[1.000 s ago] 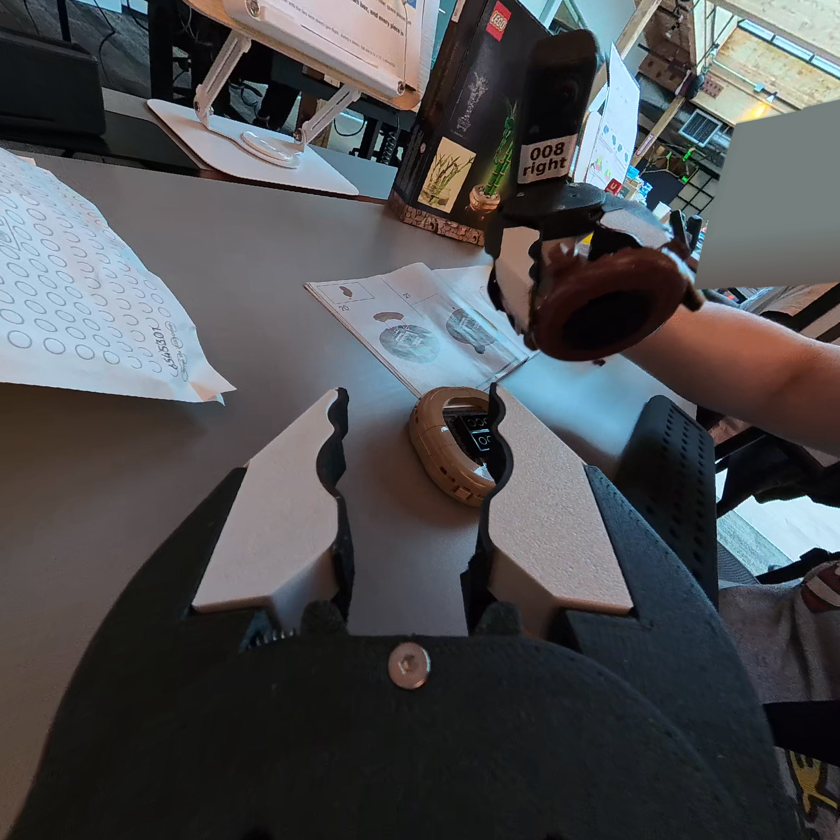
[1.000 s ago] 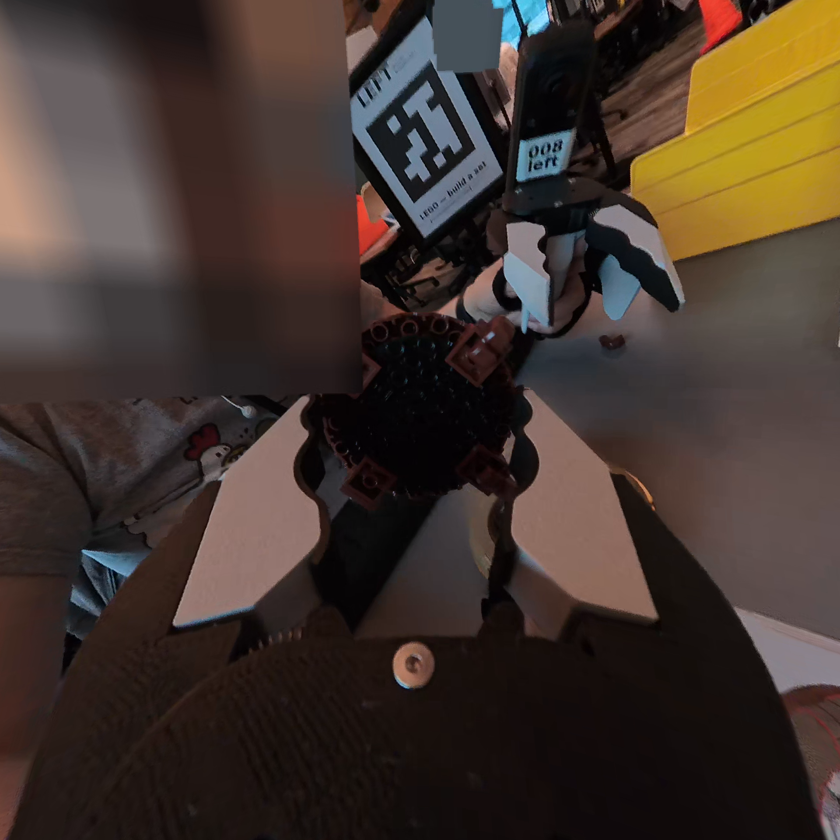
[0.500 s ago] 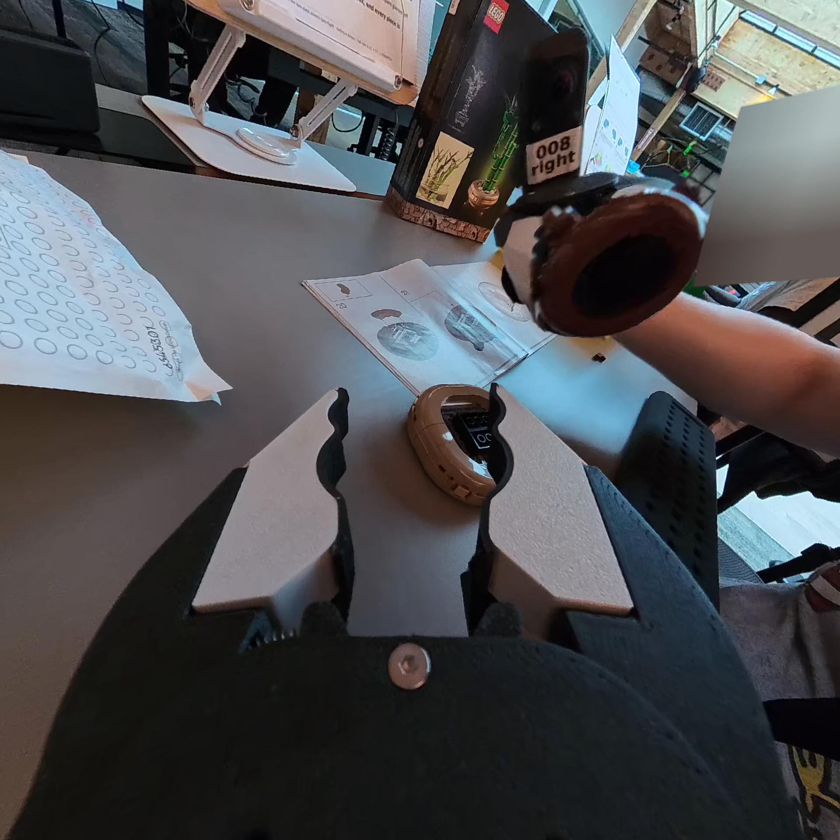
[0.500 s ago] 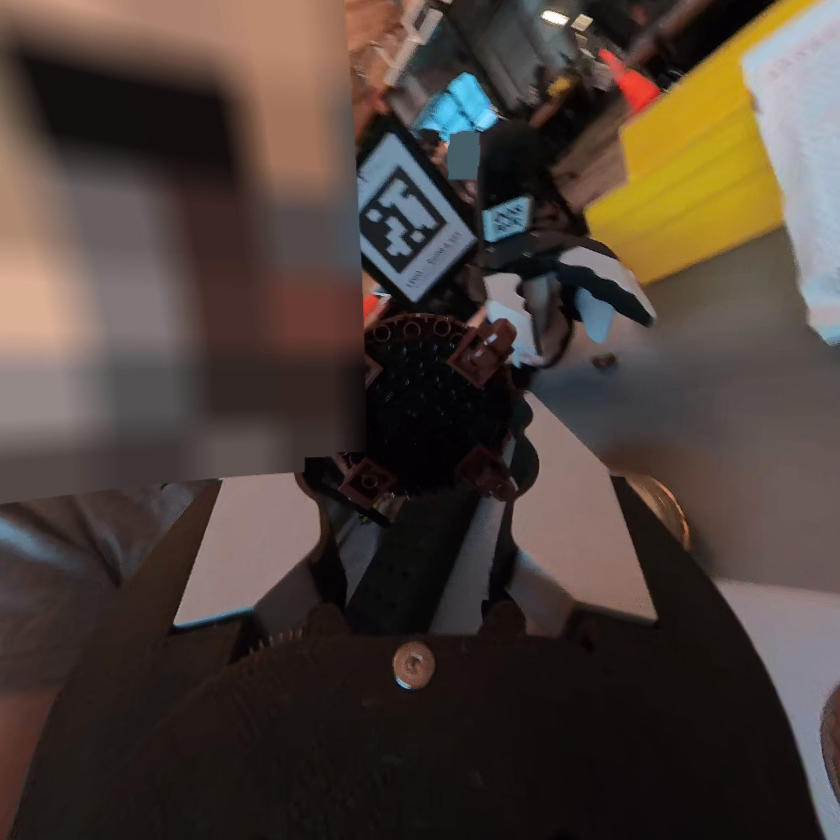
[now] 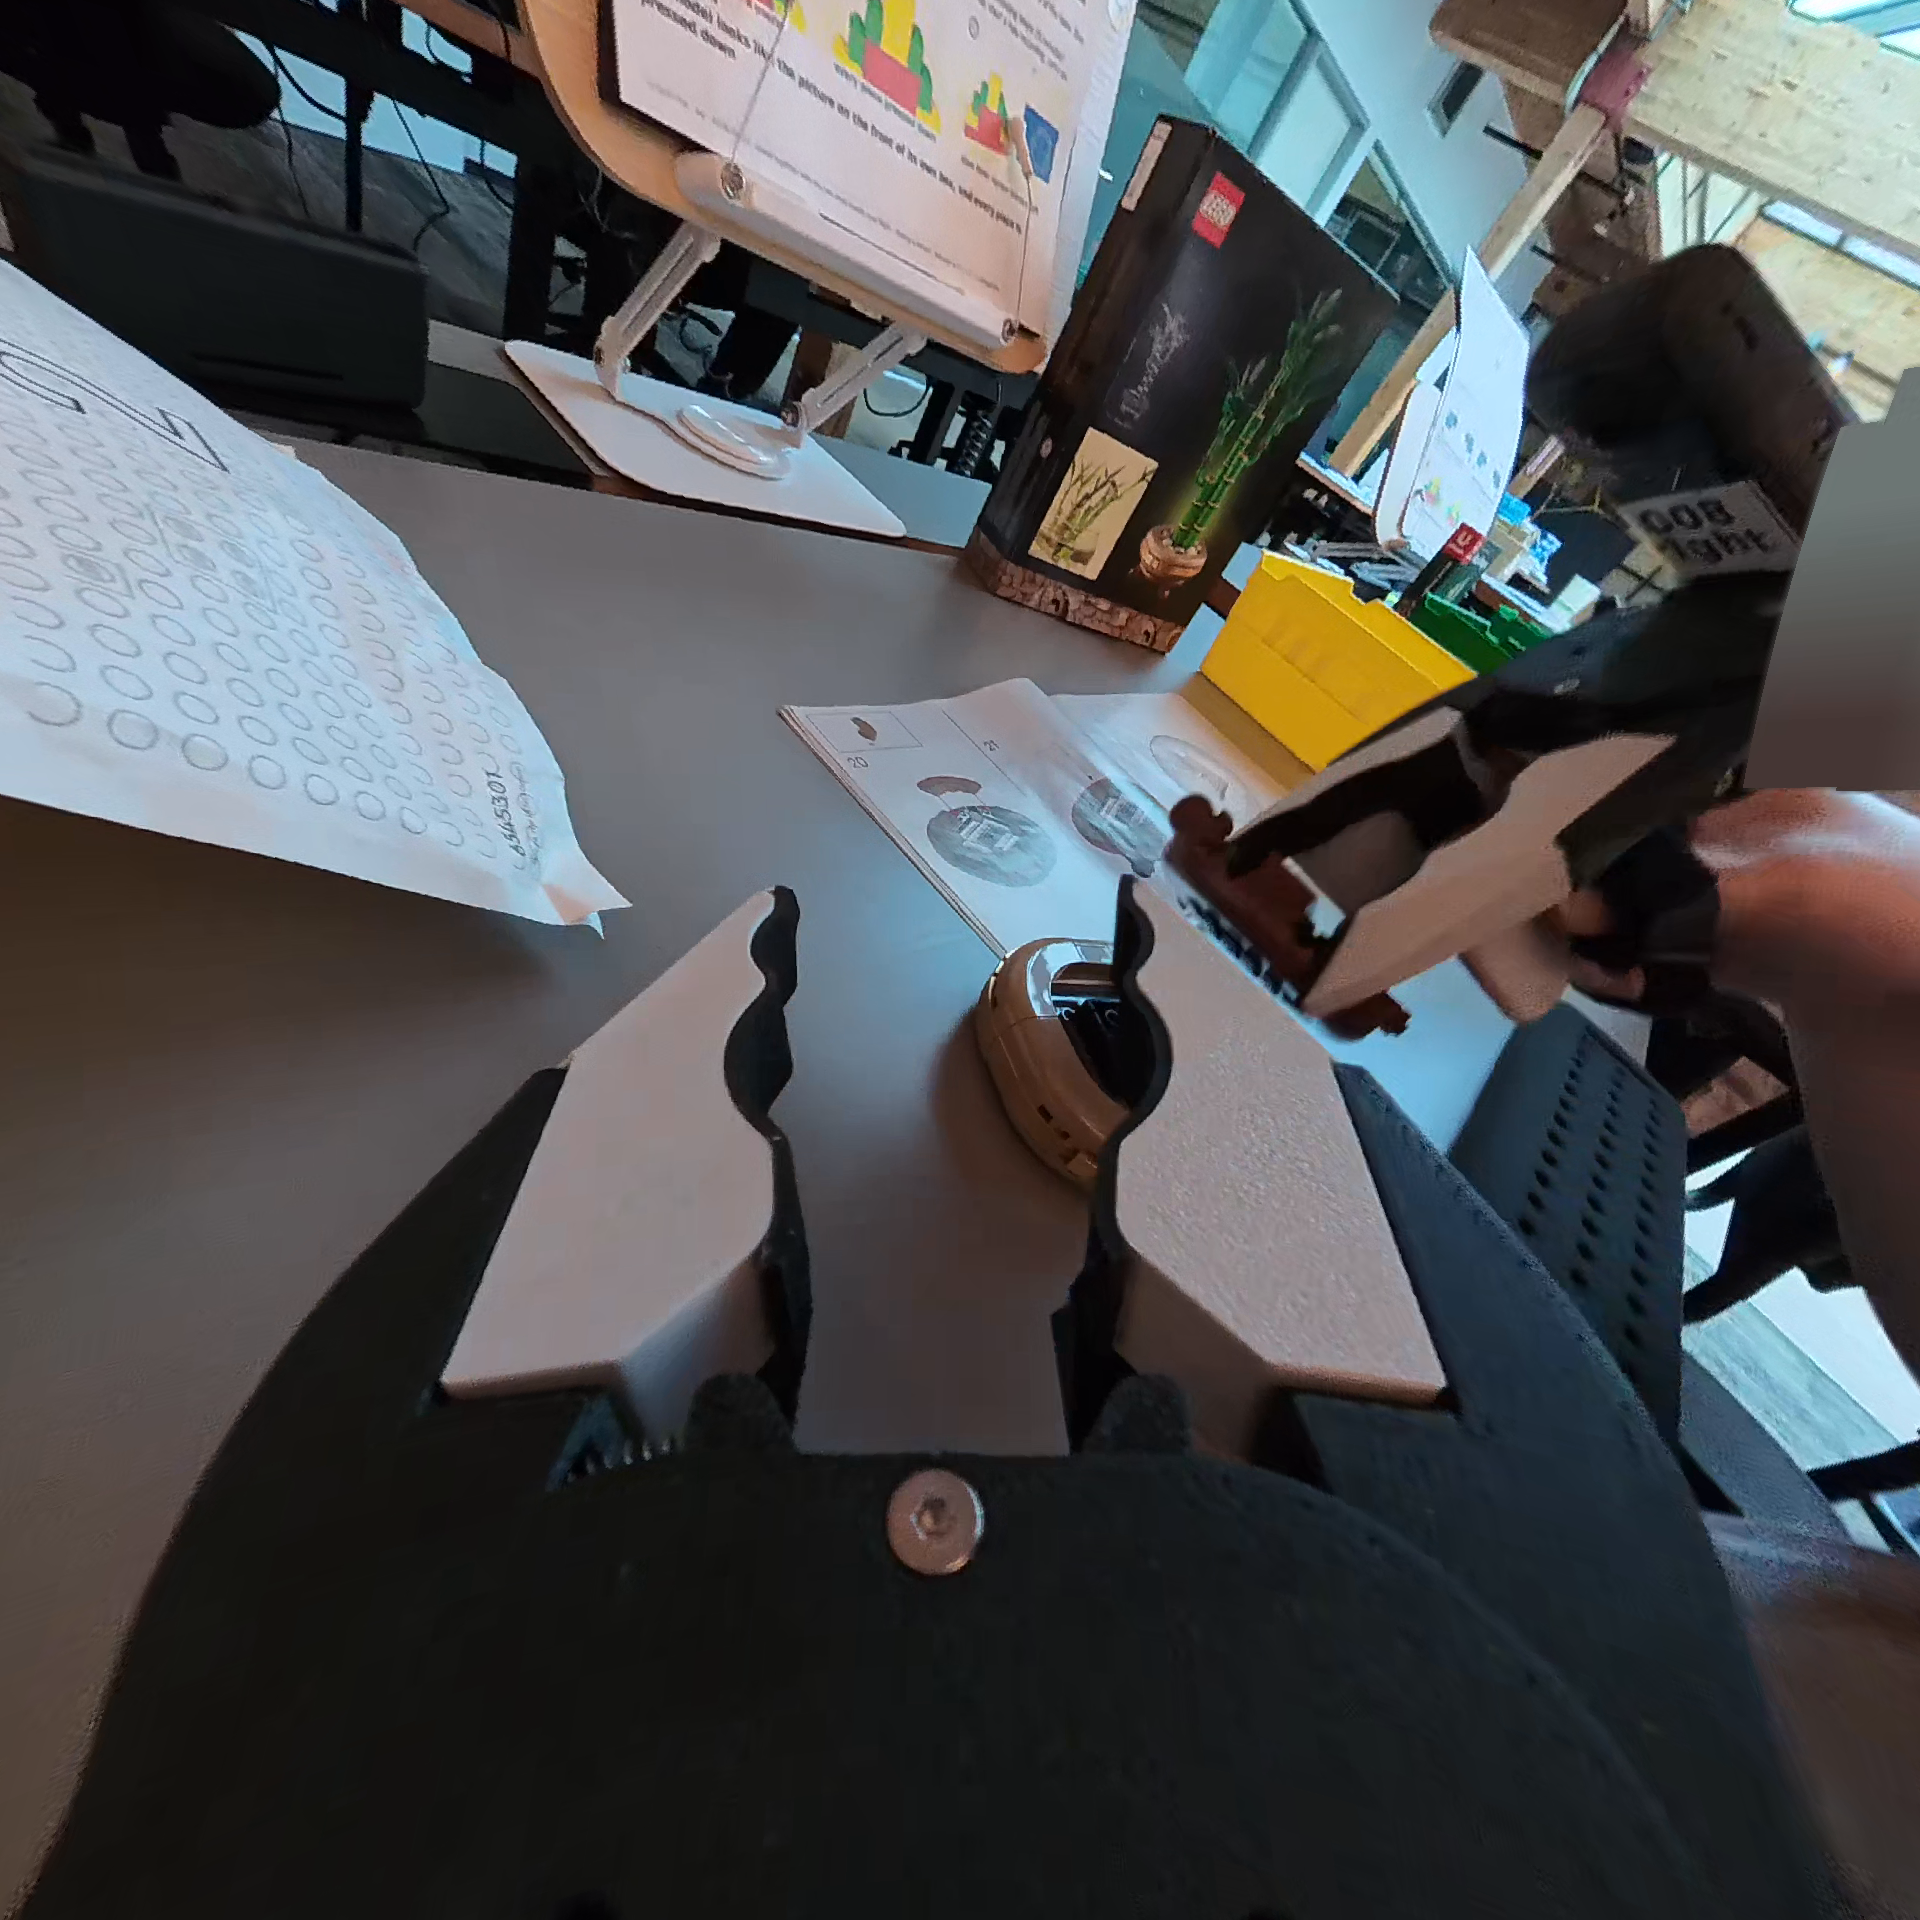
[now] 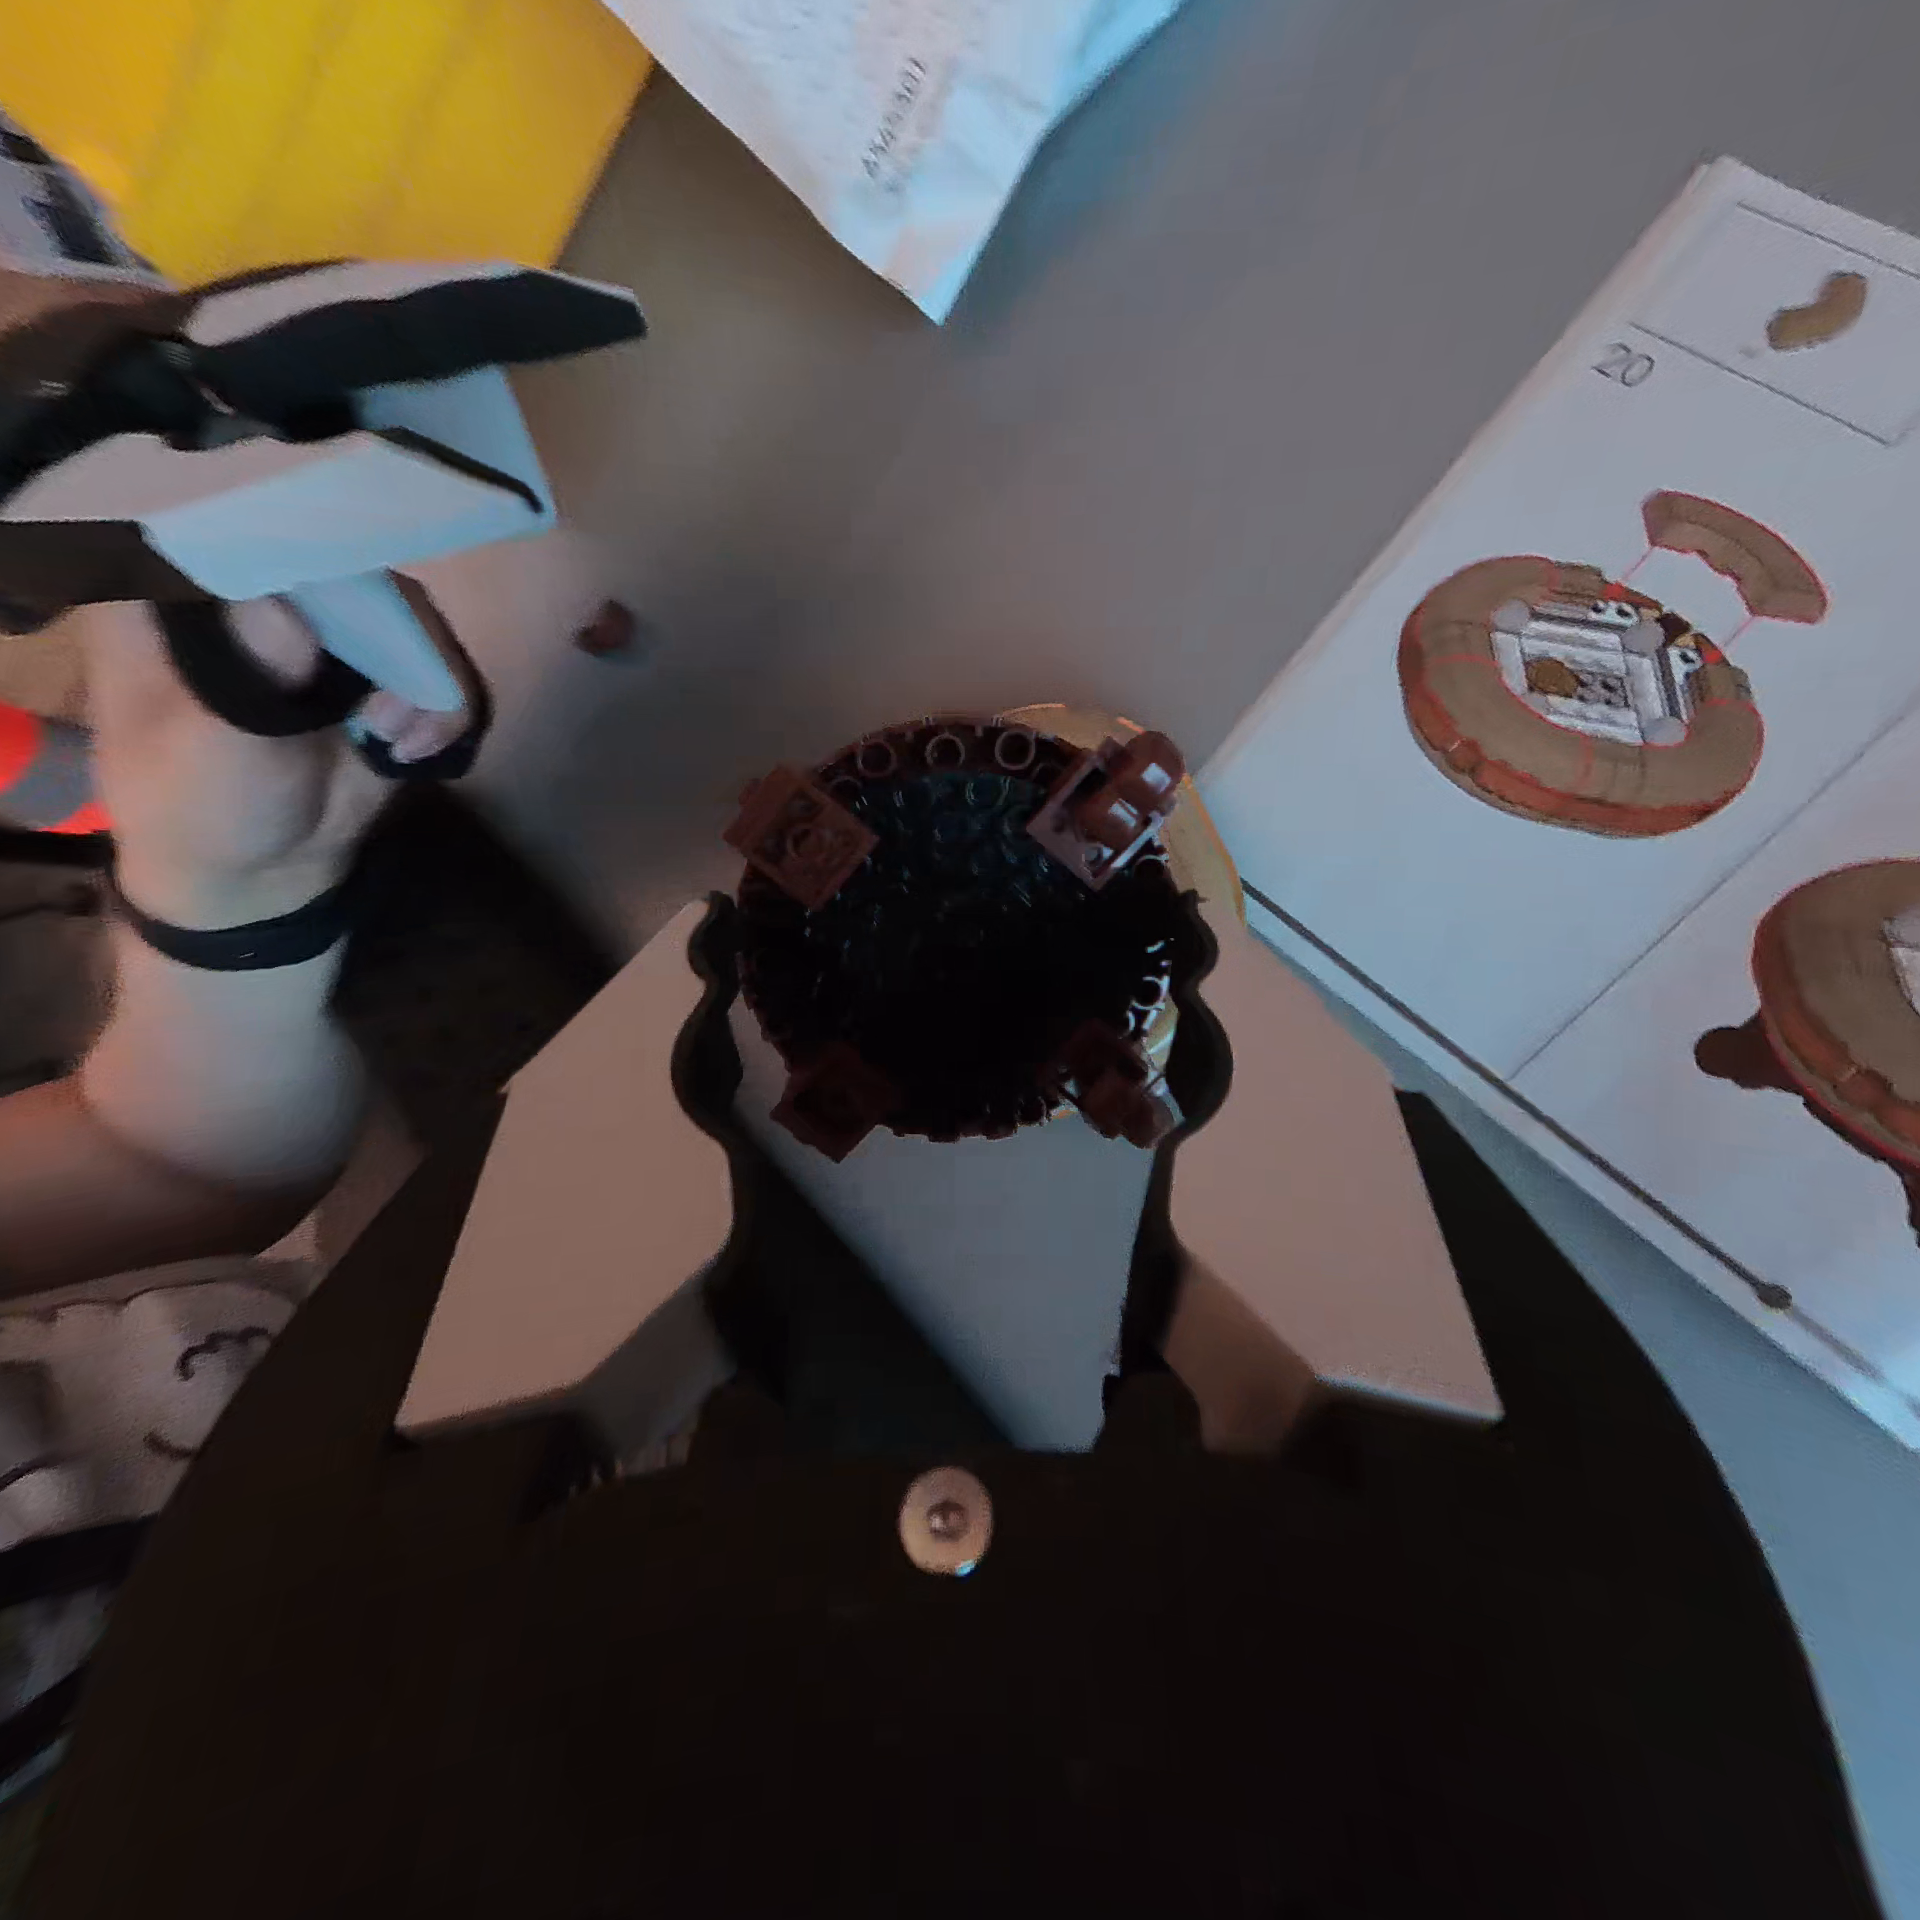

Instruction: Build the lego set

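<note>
In the left wrist view, a white paper parts bag (image 5: 239, 665) is lying at the upper left of the grey table (image 5: 748, 665). At the centre, the left gripper (image 5: 951, 935) is hovering low over the table with its jaws standing wide apart and nothing between them. Just beyond its right finger, a tan rounded LEGO assembly (image 5: 1023, 1049) is sitting on the table beside the open instruction booklet (image 5: 997, 800). Farther back, the LEGO box (image 5: 1174, 416) is standing upright, with a yellow bin (image 5: 1320, 644) to its right. At the right of the frame, the right gripper (image 5: 1278, 914) is reaching in, clamped on a round dark-brown LEGO disc (image 5: 1262, 914).

In the right wrist view that disc (image 6: 956, 935) is filling the centre, pinched across its rim by both fingers, small brown bricks standing on its studded face. A loose brown piece (image 6: 606, 627) is lying on the table at the left.

The disc is probably light and stiff, but the small bricks on it could snap off under a sideways knock, so the rim looks like the safest hold. The tan assembly is likely to skid on the smooth table unless braced from its sides. The table edge is running close on the right in the left wrist view; the open room is lying between bag and booklet.
</note>
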{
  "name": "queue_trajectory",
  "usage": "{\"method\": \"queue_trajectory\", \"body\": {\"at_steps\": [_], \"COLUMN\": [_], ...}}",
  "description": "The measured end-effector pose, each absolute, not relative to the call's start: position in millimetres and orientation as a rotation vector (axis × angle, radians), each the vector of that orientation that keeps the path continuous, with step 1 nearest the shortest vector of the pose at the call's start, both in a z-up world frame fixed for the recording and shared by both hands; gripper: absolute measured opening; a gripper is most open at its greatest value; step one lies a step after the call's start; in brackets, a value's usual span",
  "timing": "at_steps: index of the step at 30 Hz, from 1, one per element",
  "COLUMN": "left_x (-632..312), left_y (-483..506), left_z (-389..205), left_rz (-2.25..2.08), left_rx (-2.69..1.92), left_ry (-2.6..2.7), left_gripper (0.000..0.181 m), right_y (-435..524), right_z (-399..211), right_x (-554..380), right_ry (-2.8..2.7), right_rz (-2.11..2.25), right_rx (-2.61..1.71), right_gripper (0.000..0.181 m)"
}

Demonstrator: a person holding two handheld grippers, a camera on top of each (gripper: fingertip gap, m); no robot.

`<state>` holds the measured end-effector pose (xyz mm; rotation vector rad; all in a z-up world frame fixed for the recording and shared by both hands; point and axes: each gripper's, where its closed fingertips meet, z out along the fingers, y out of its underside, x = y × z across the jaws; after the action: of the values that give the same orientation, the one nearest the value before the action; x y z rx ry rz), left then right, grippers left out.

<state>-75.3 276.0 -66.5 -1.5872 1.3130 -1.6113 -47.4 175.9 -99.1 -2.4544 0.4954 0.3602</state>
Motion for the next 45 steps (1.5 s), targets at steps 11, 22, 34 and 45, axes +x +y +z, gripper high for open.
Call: {"method": "queue_trajectory", "body": {"at_steps": [11,22,34,45], "left_x": [-78.1,-82.3,-85.5,-90.5], "left_y": [258.0,248.3,250.2,199.1], "left_z": [-59.3,-54.5,-54.7,-73.5], "left_rz": [-1.653,-1.766,-1.788,-1.182], "left_rx": [-1.533,-1.52,-1.471,-0.547], "left_ry": [1.365,1.389,1.47,2.486], "left_gripper": [0.059,0.057,0.067,0.068], "right_y": [168.4,175.7,164.2,154.7], "right_z": [-133.8,-143.9,-78.2,-103.7], "right_x": [-47.9,-47.4,-59.7,-59.3], "right_ry": [0.742,0.925,0.163,-0.33], "right_rz": [-0.095,-0.14,-0.102,-0.071], "right_rx": [-2.746,-2.785,-2.53,-2.107], "right_gripper": [0.083,0.088,0.105,0.075]}}
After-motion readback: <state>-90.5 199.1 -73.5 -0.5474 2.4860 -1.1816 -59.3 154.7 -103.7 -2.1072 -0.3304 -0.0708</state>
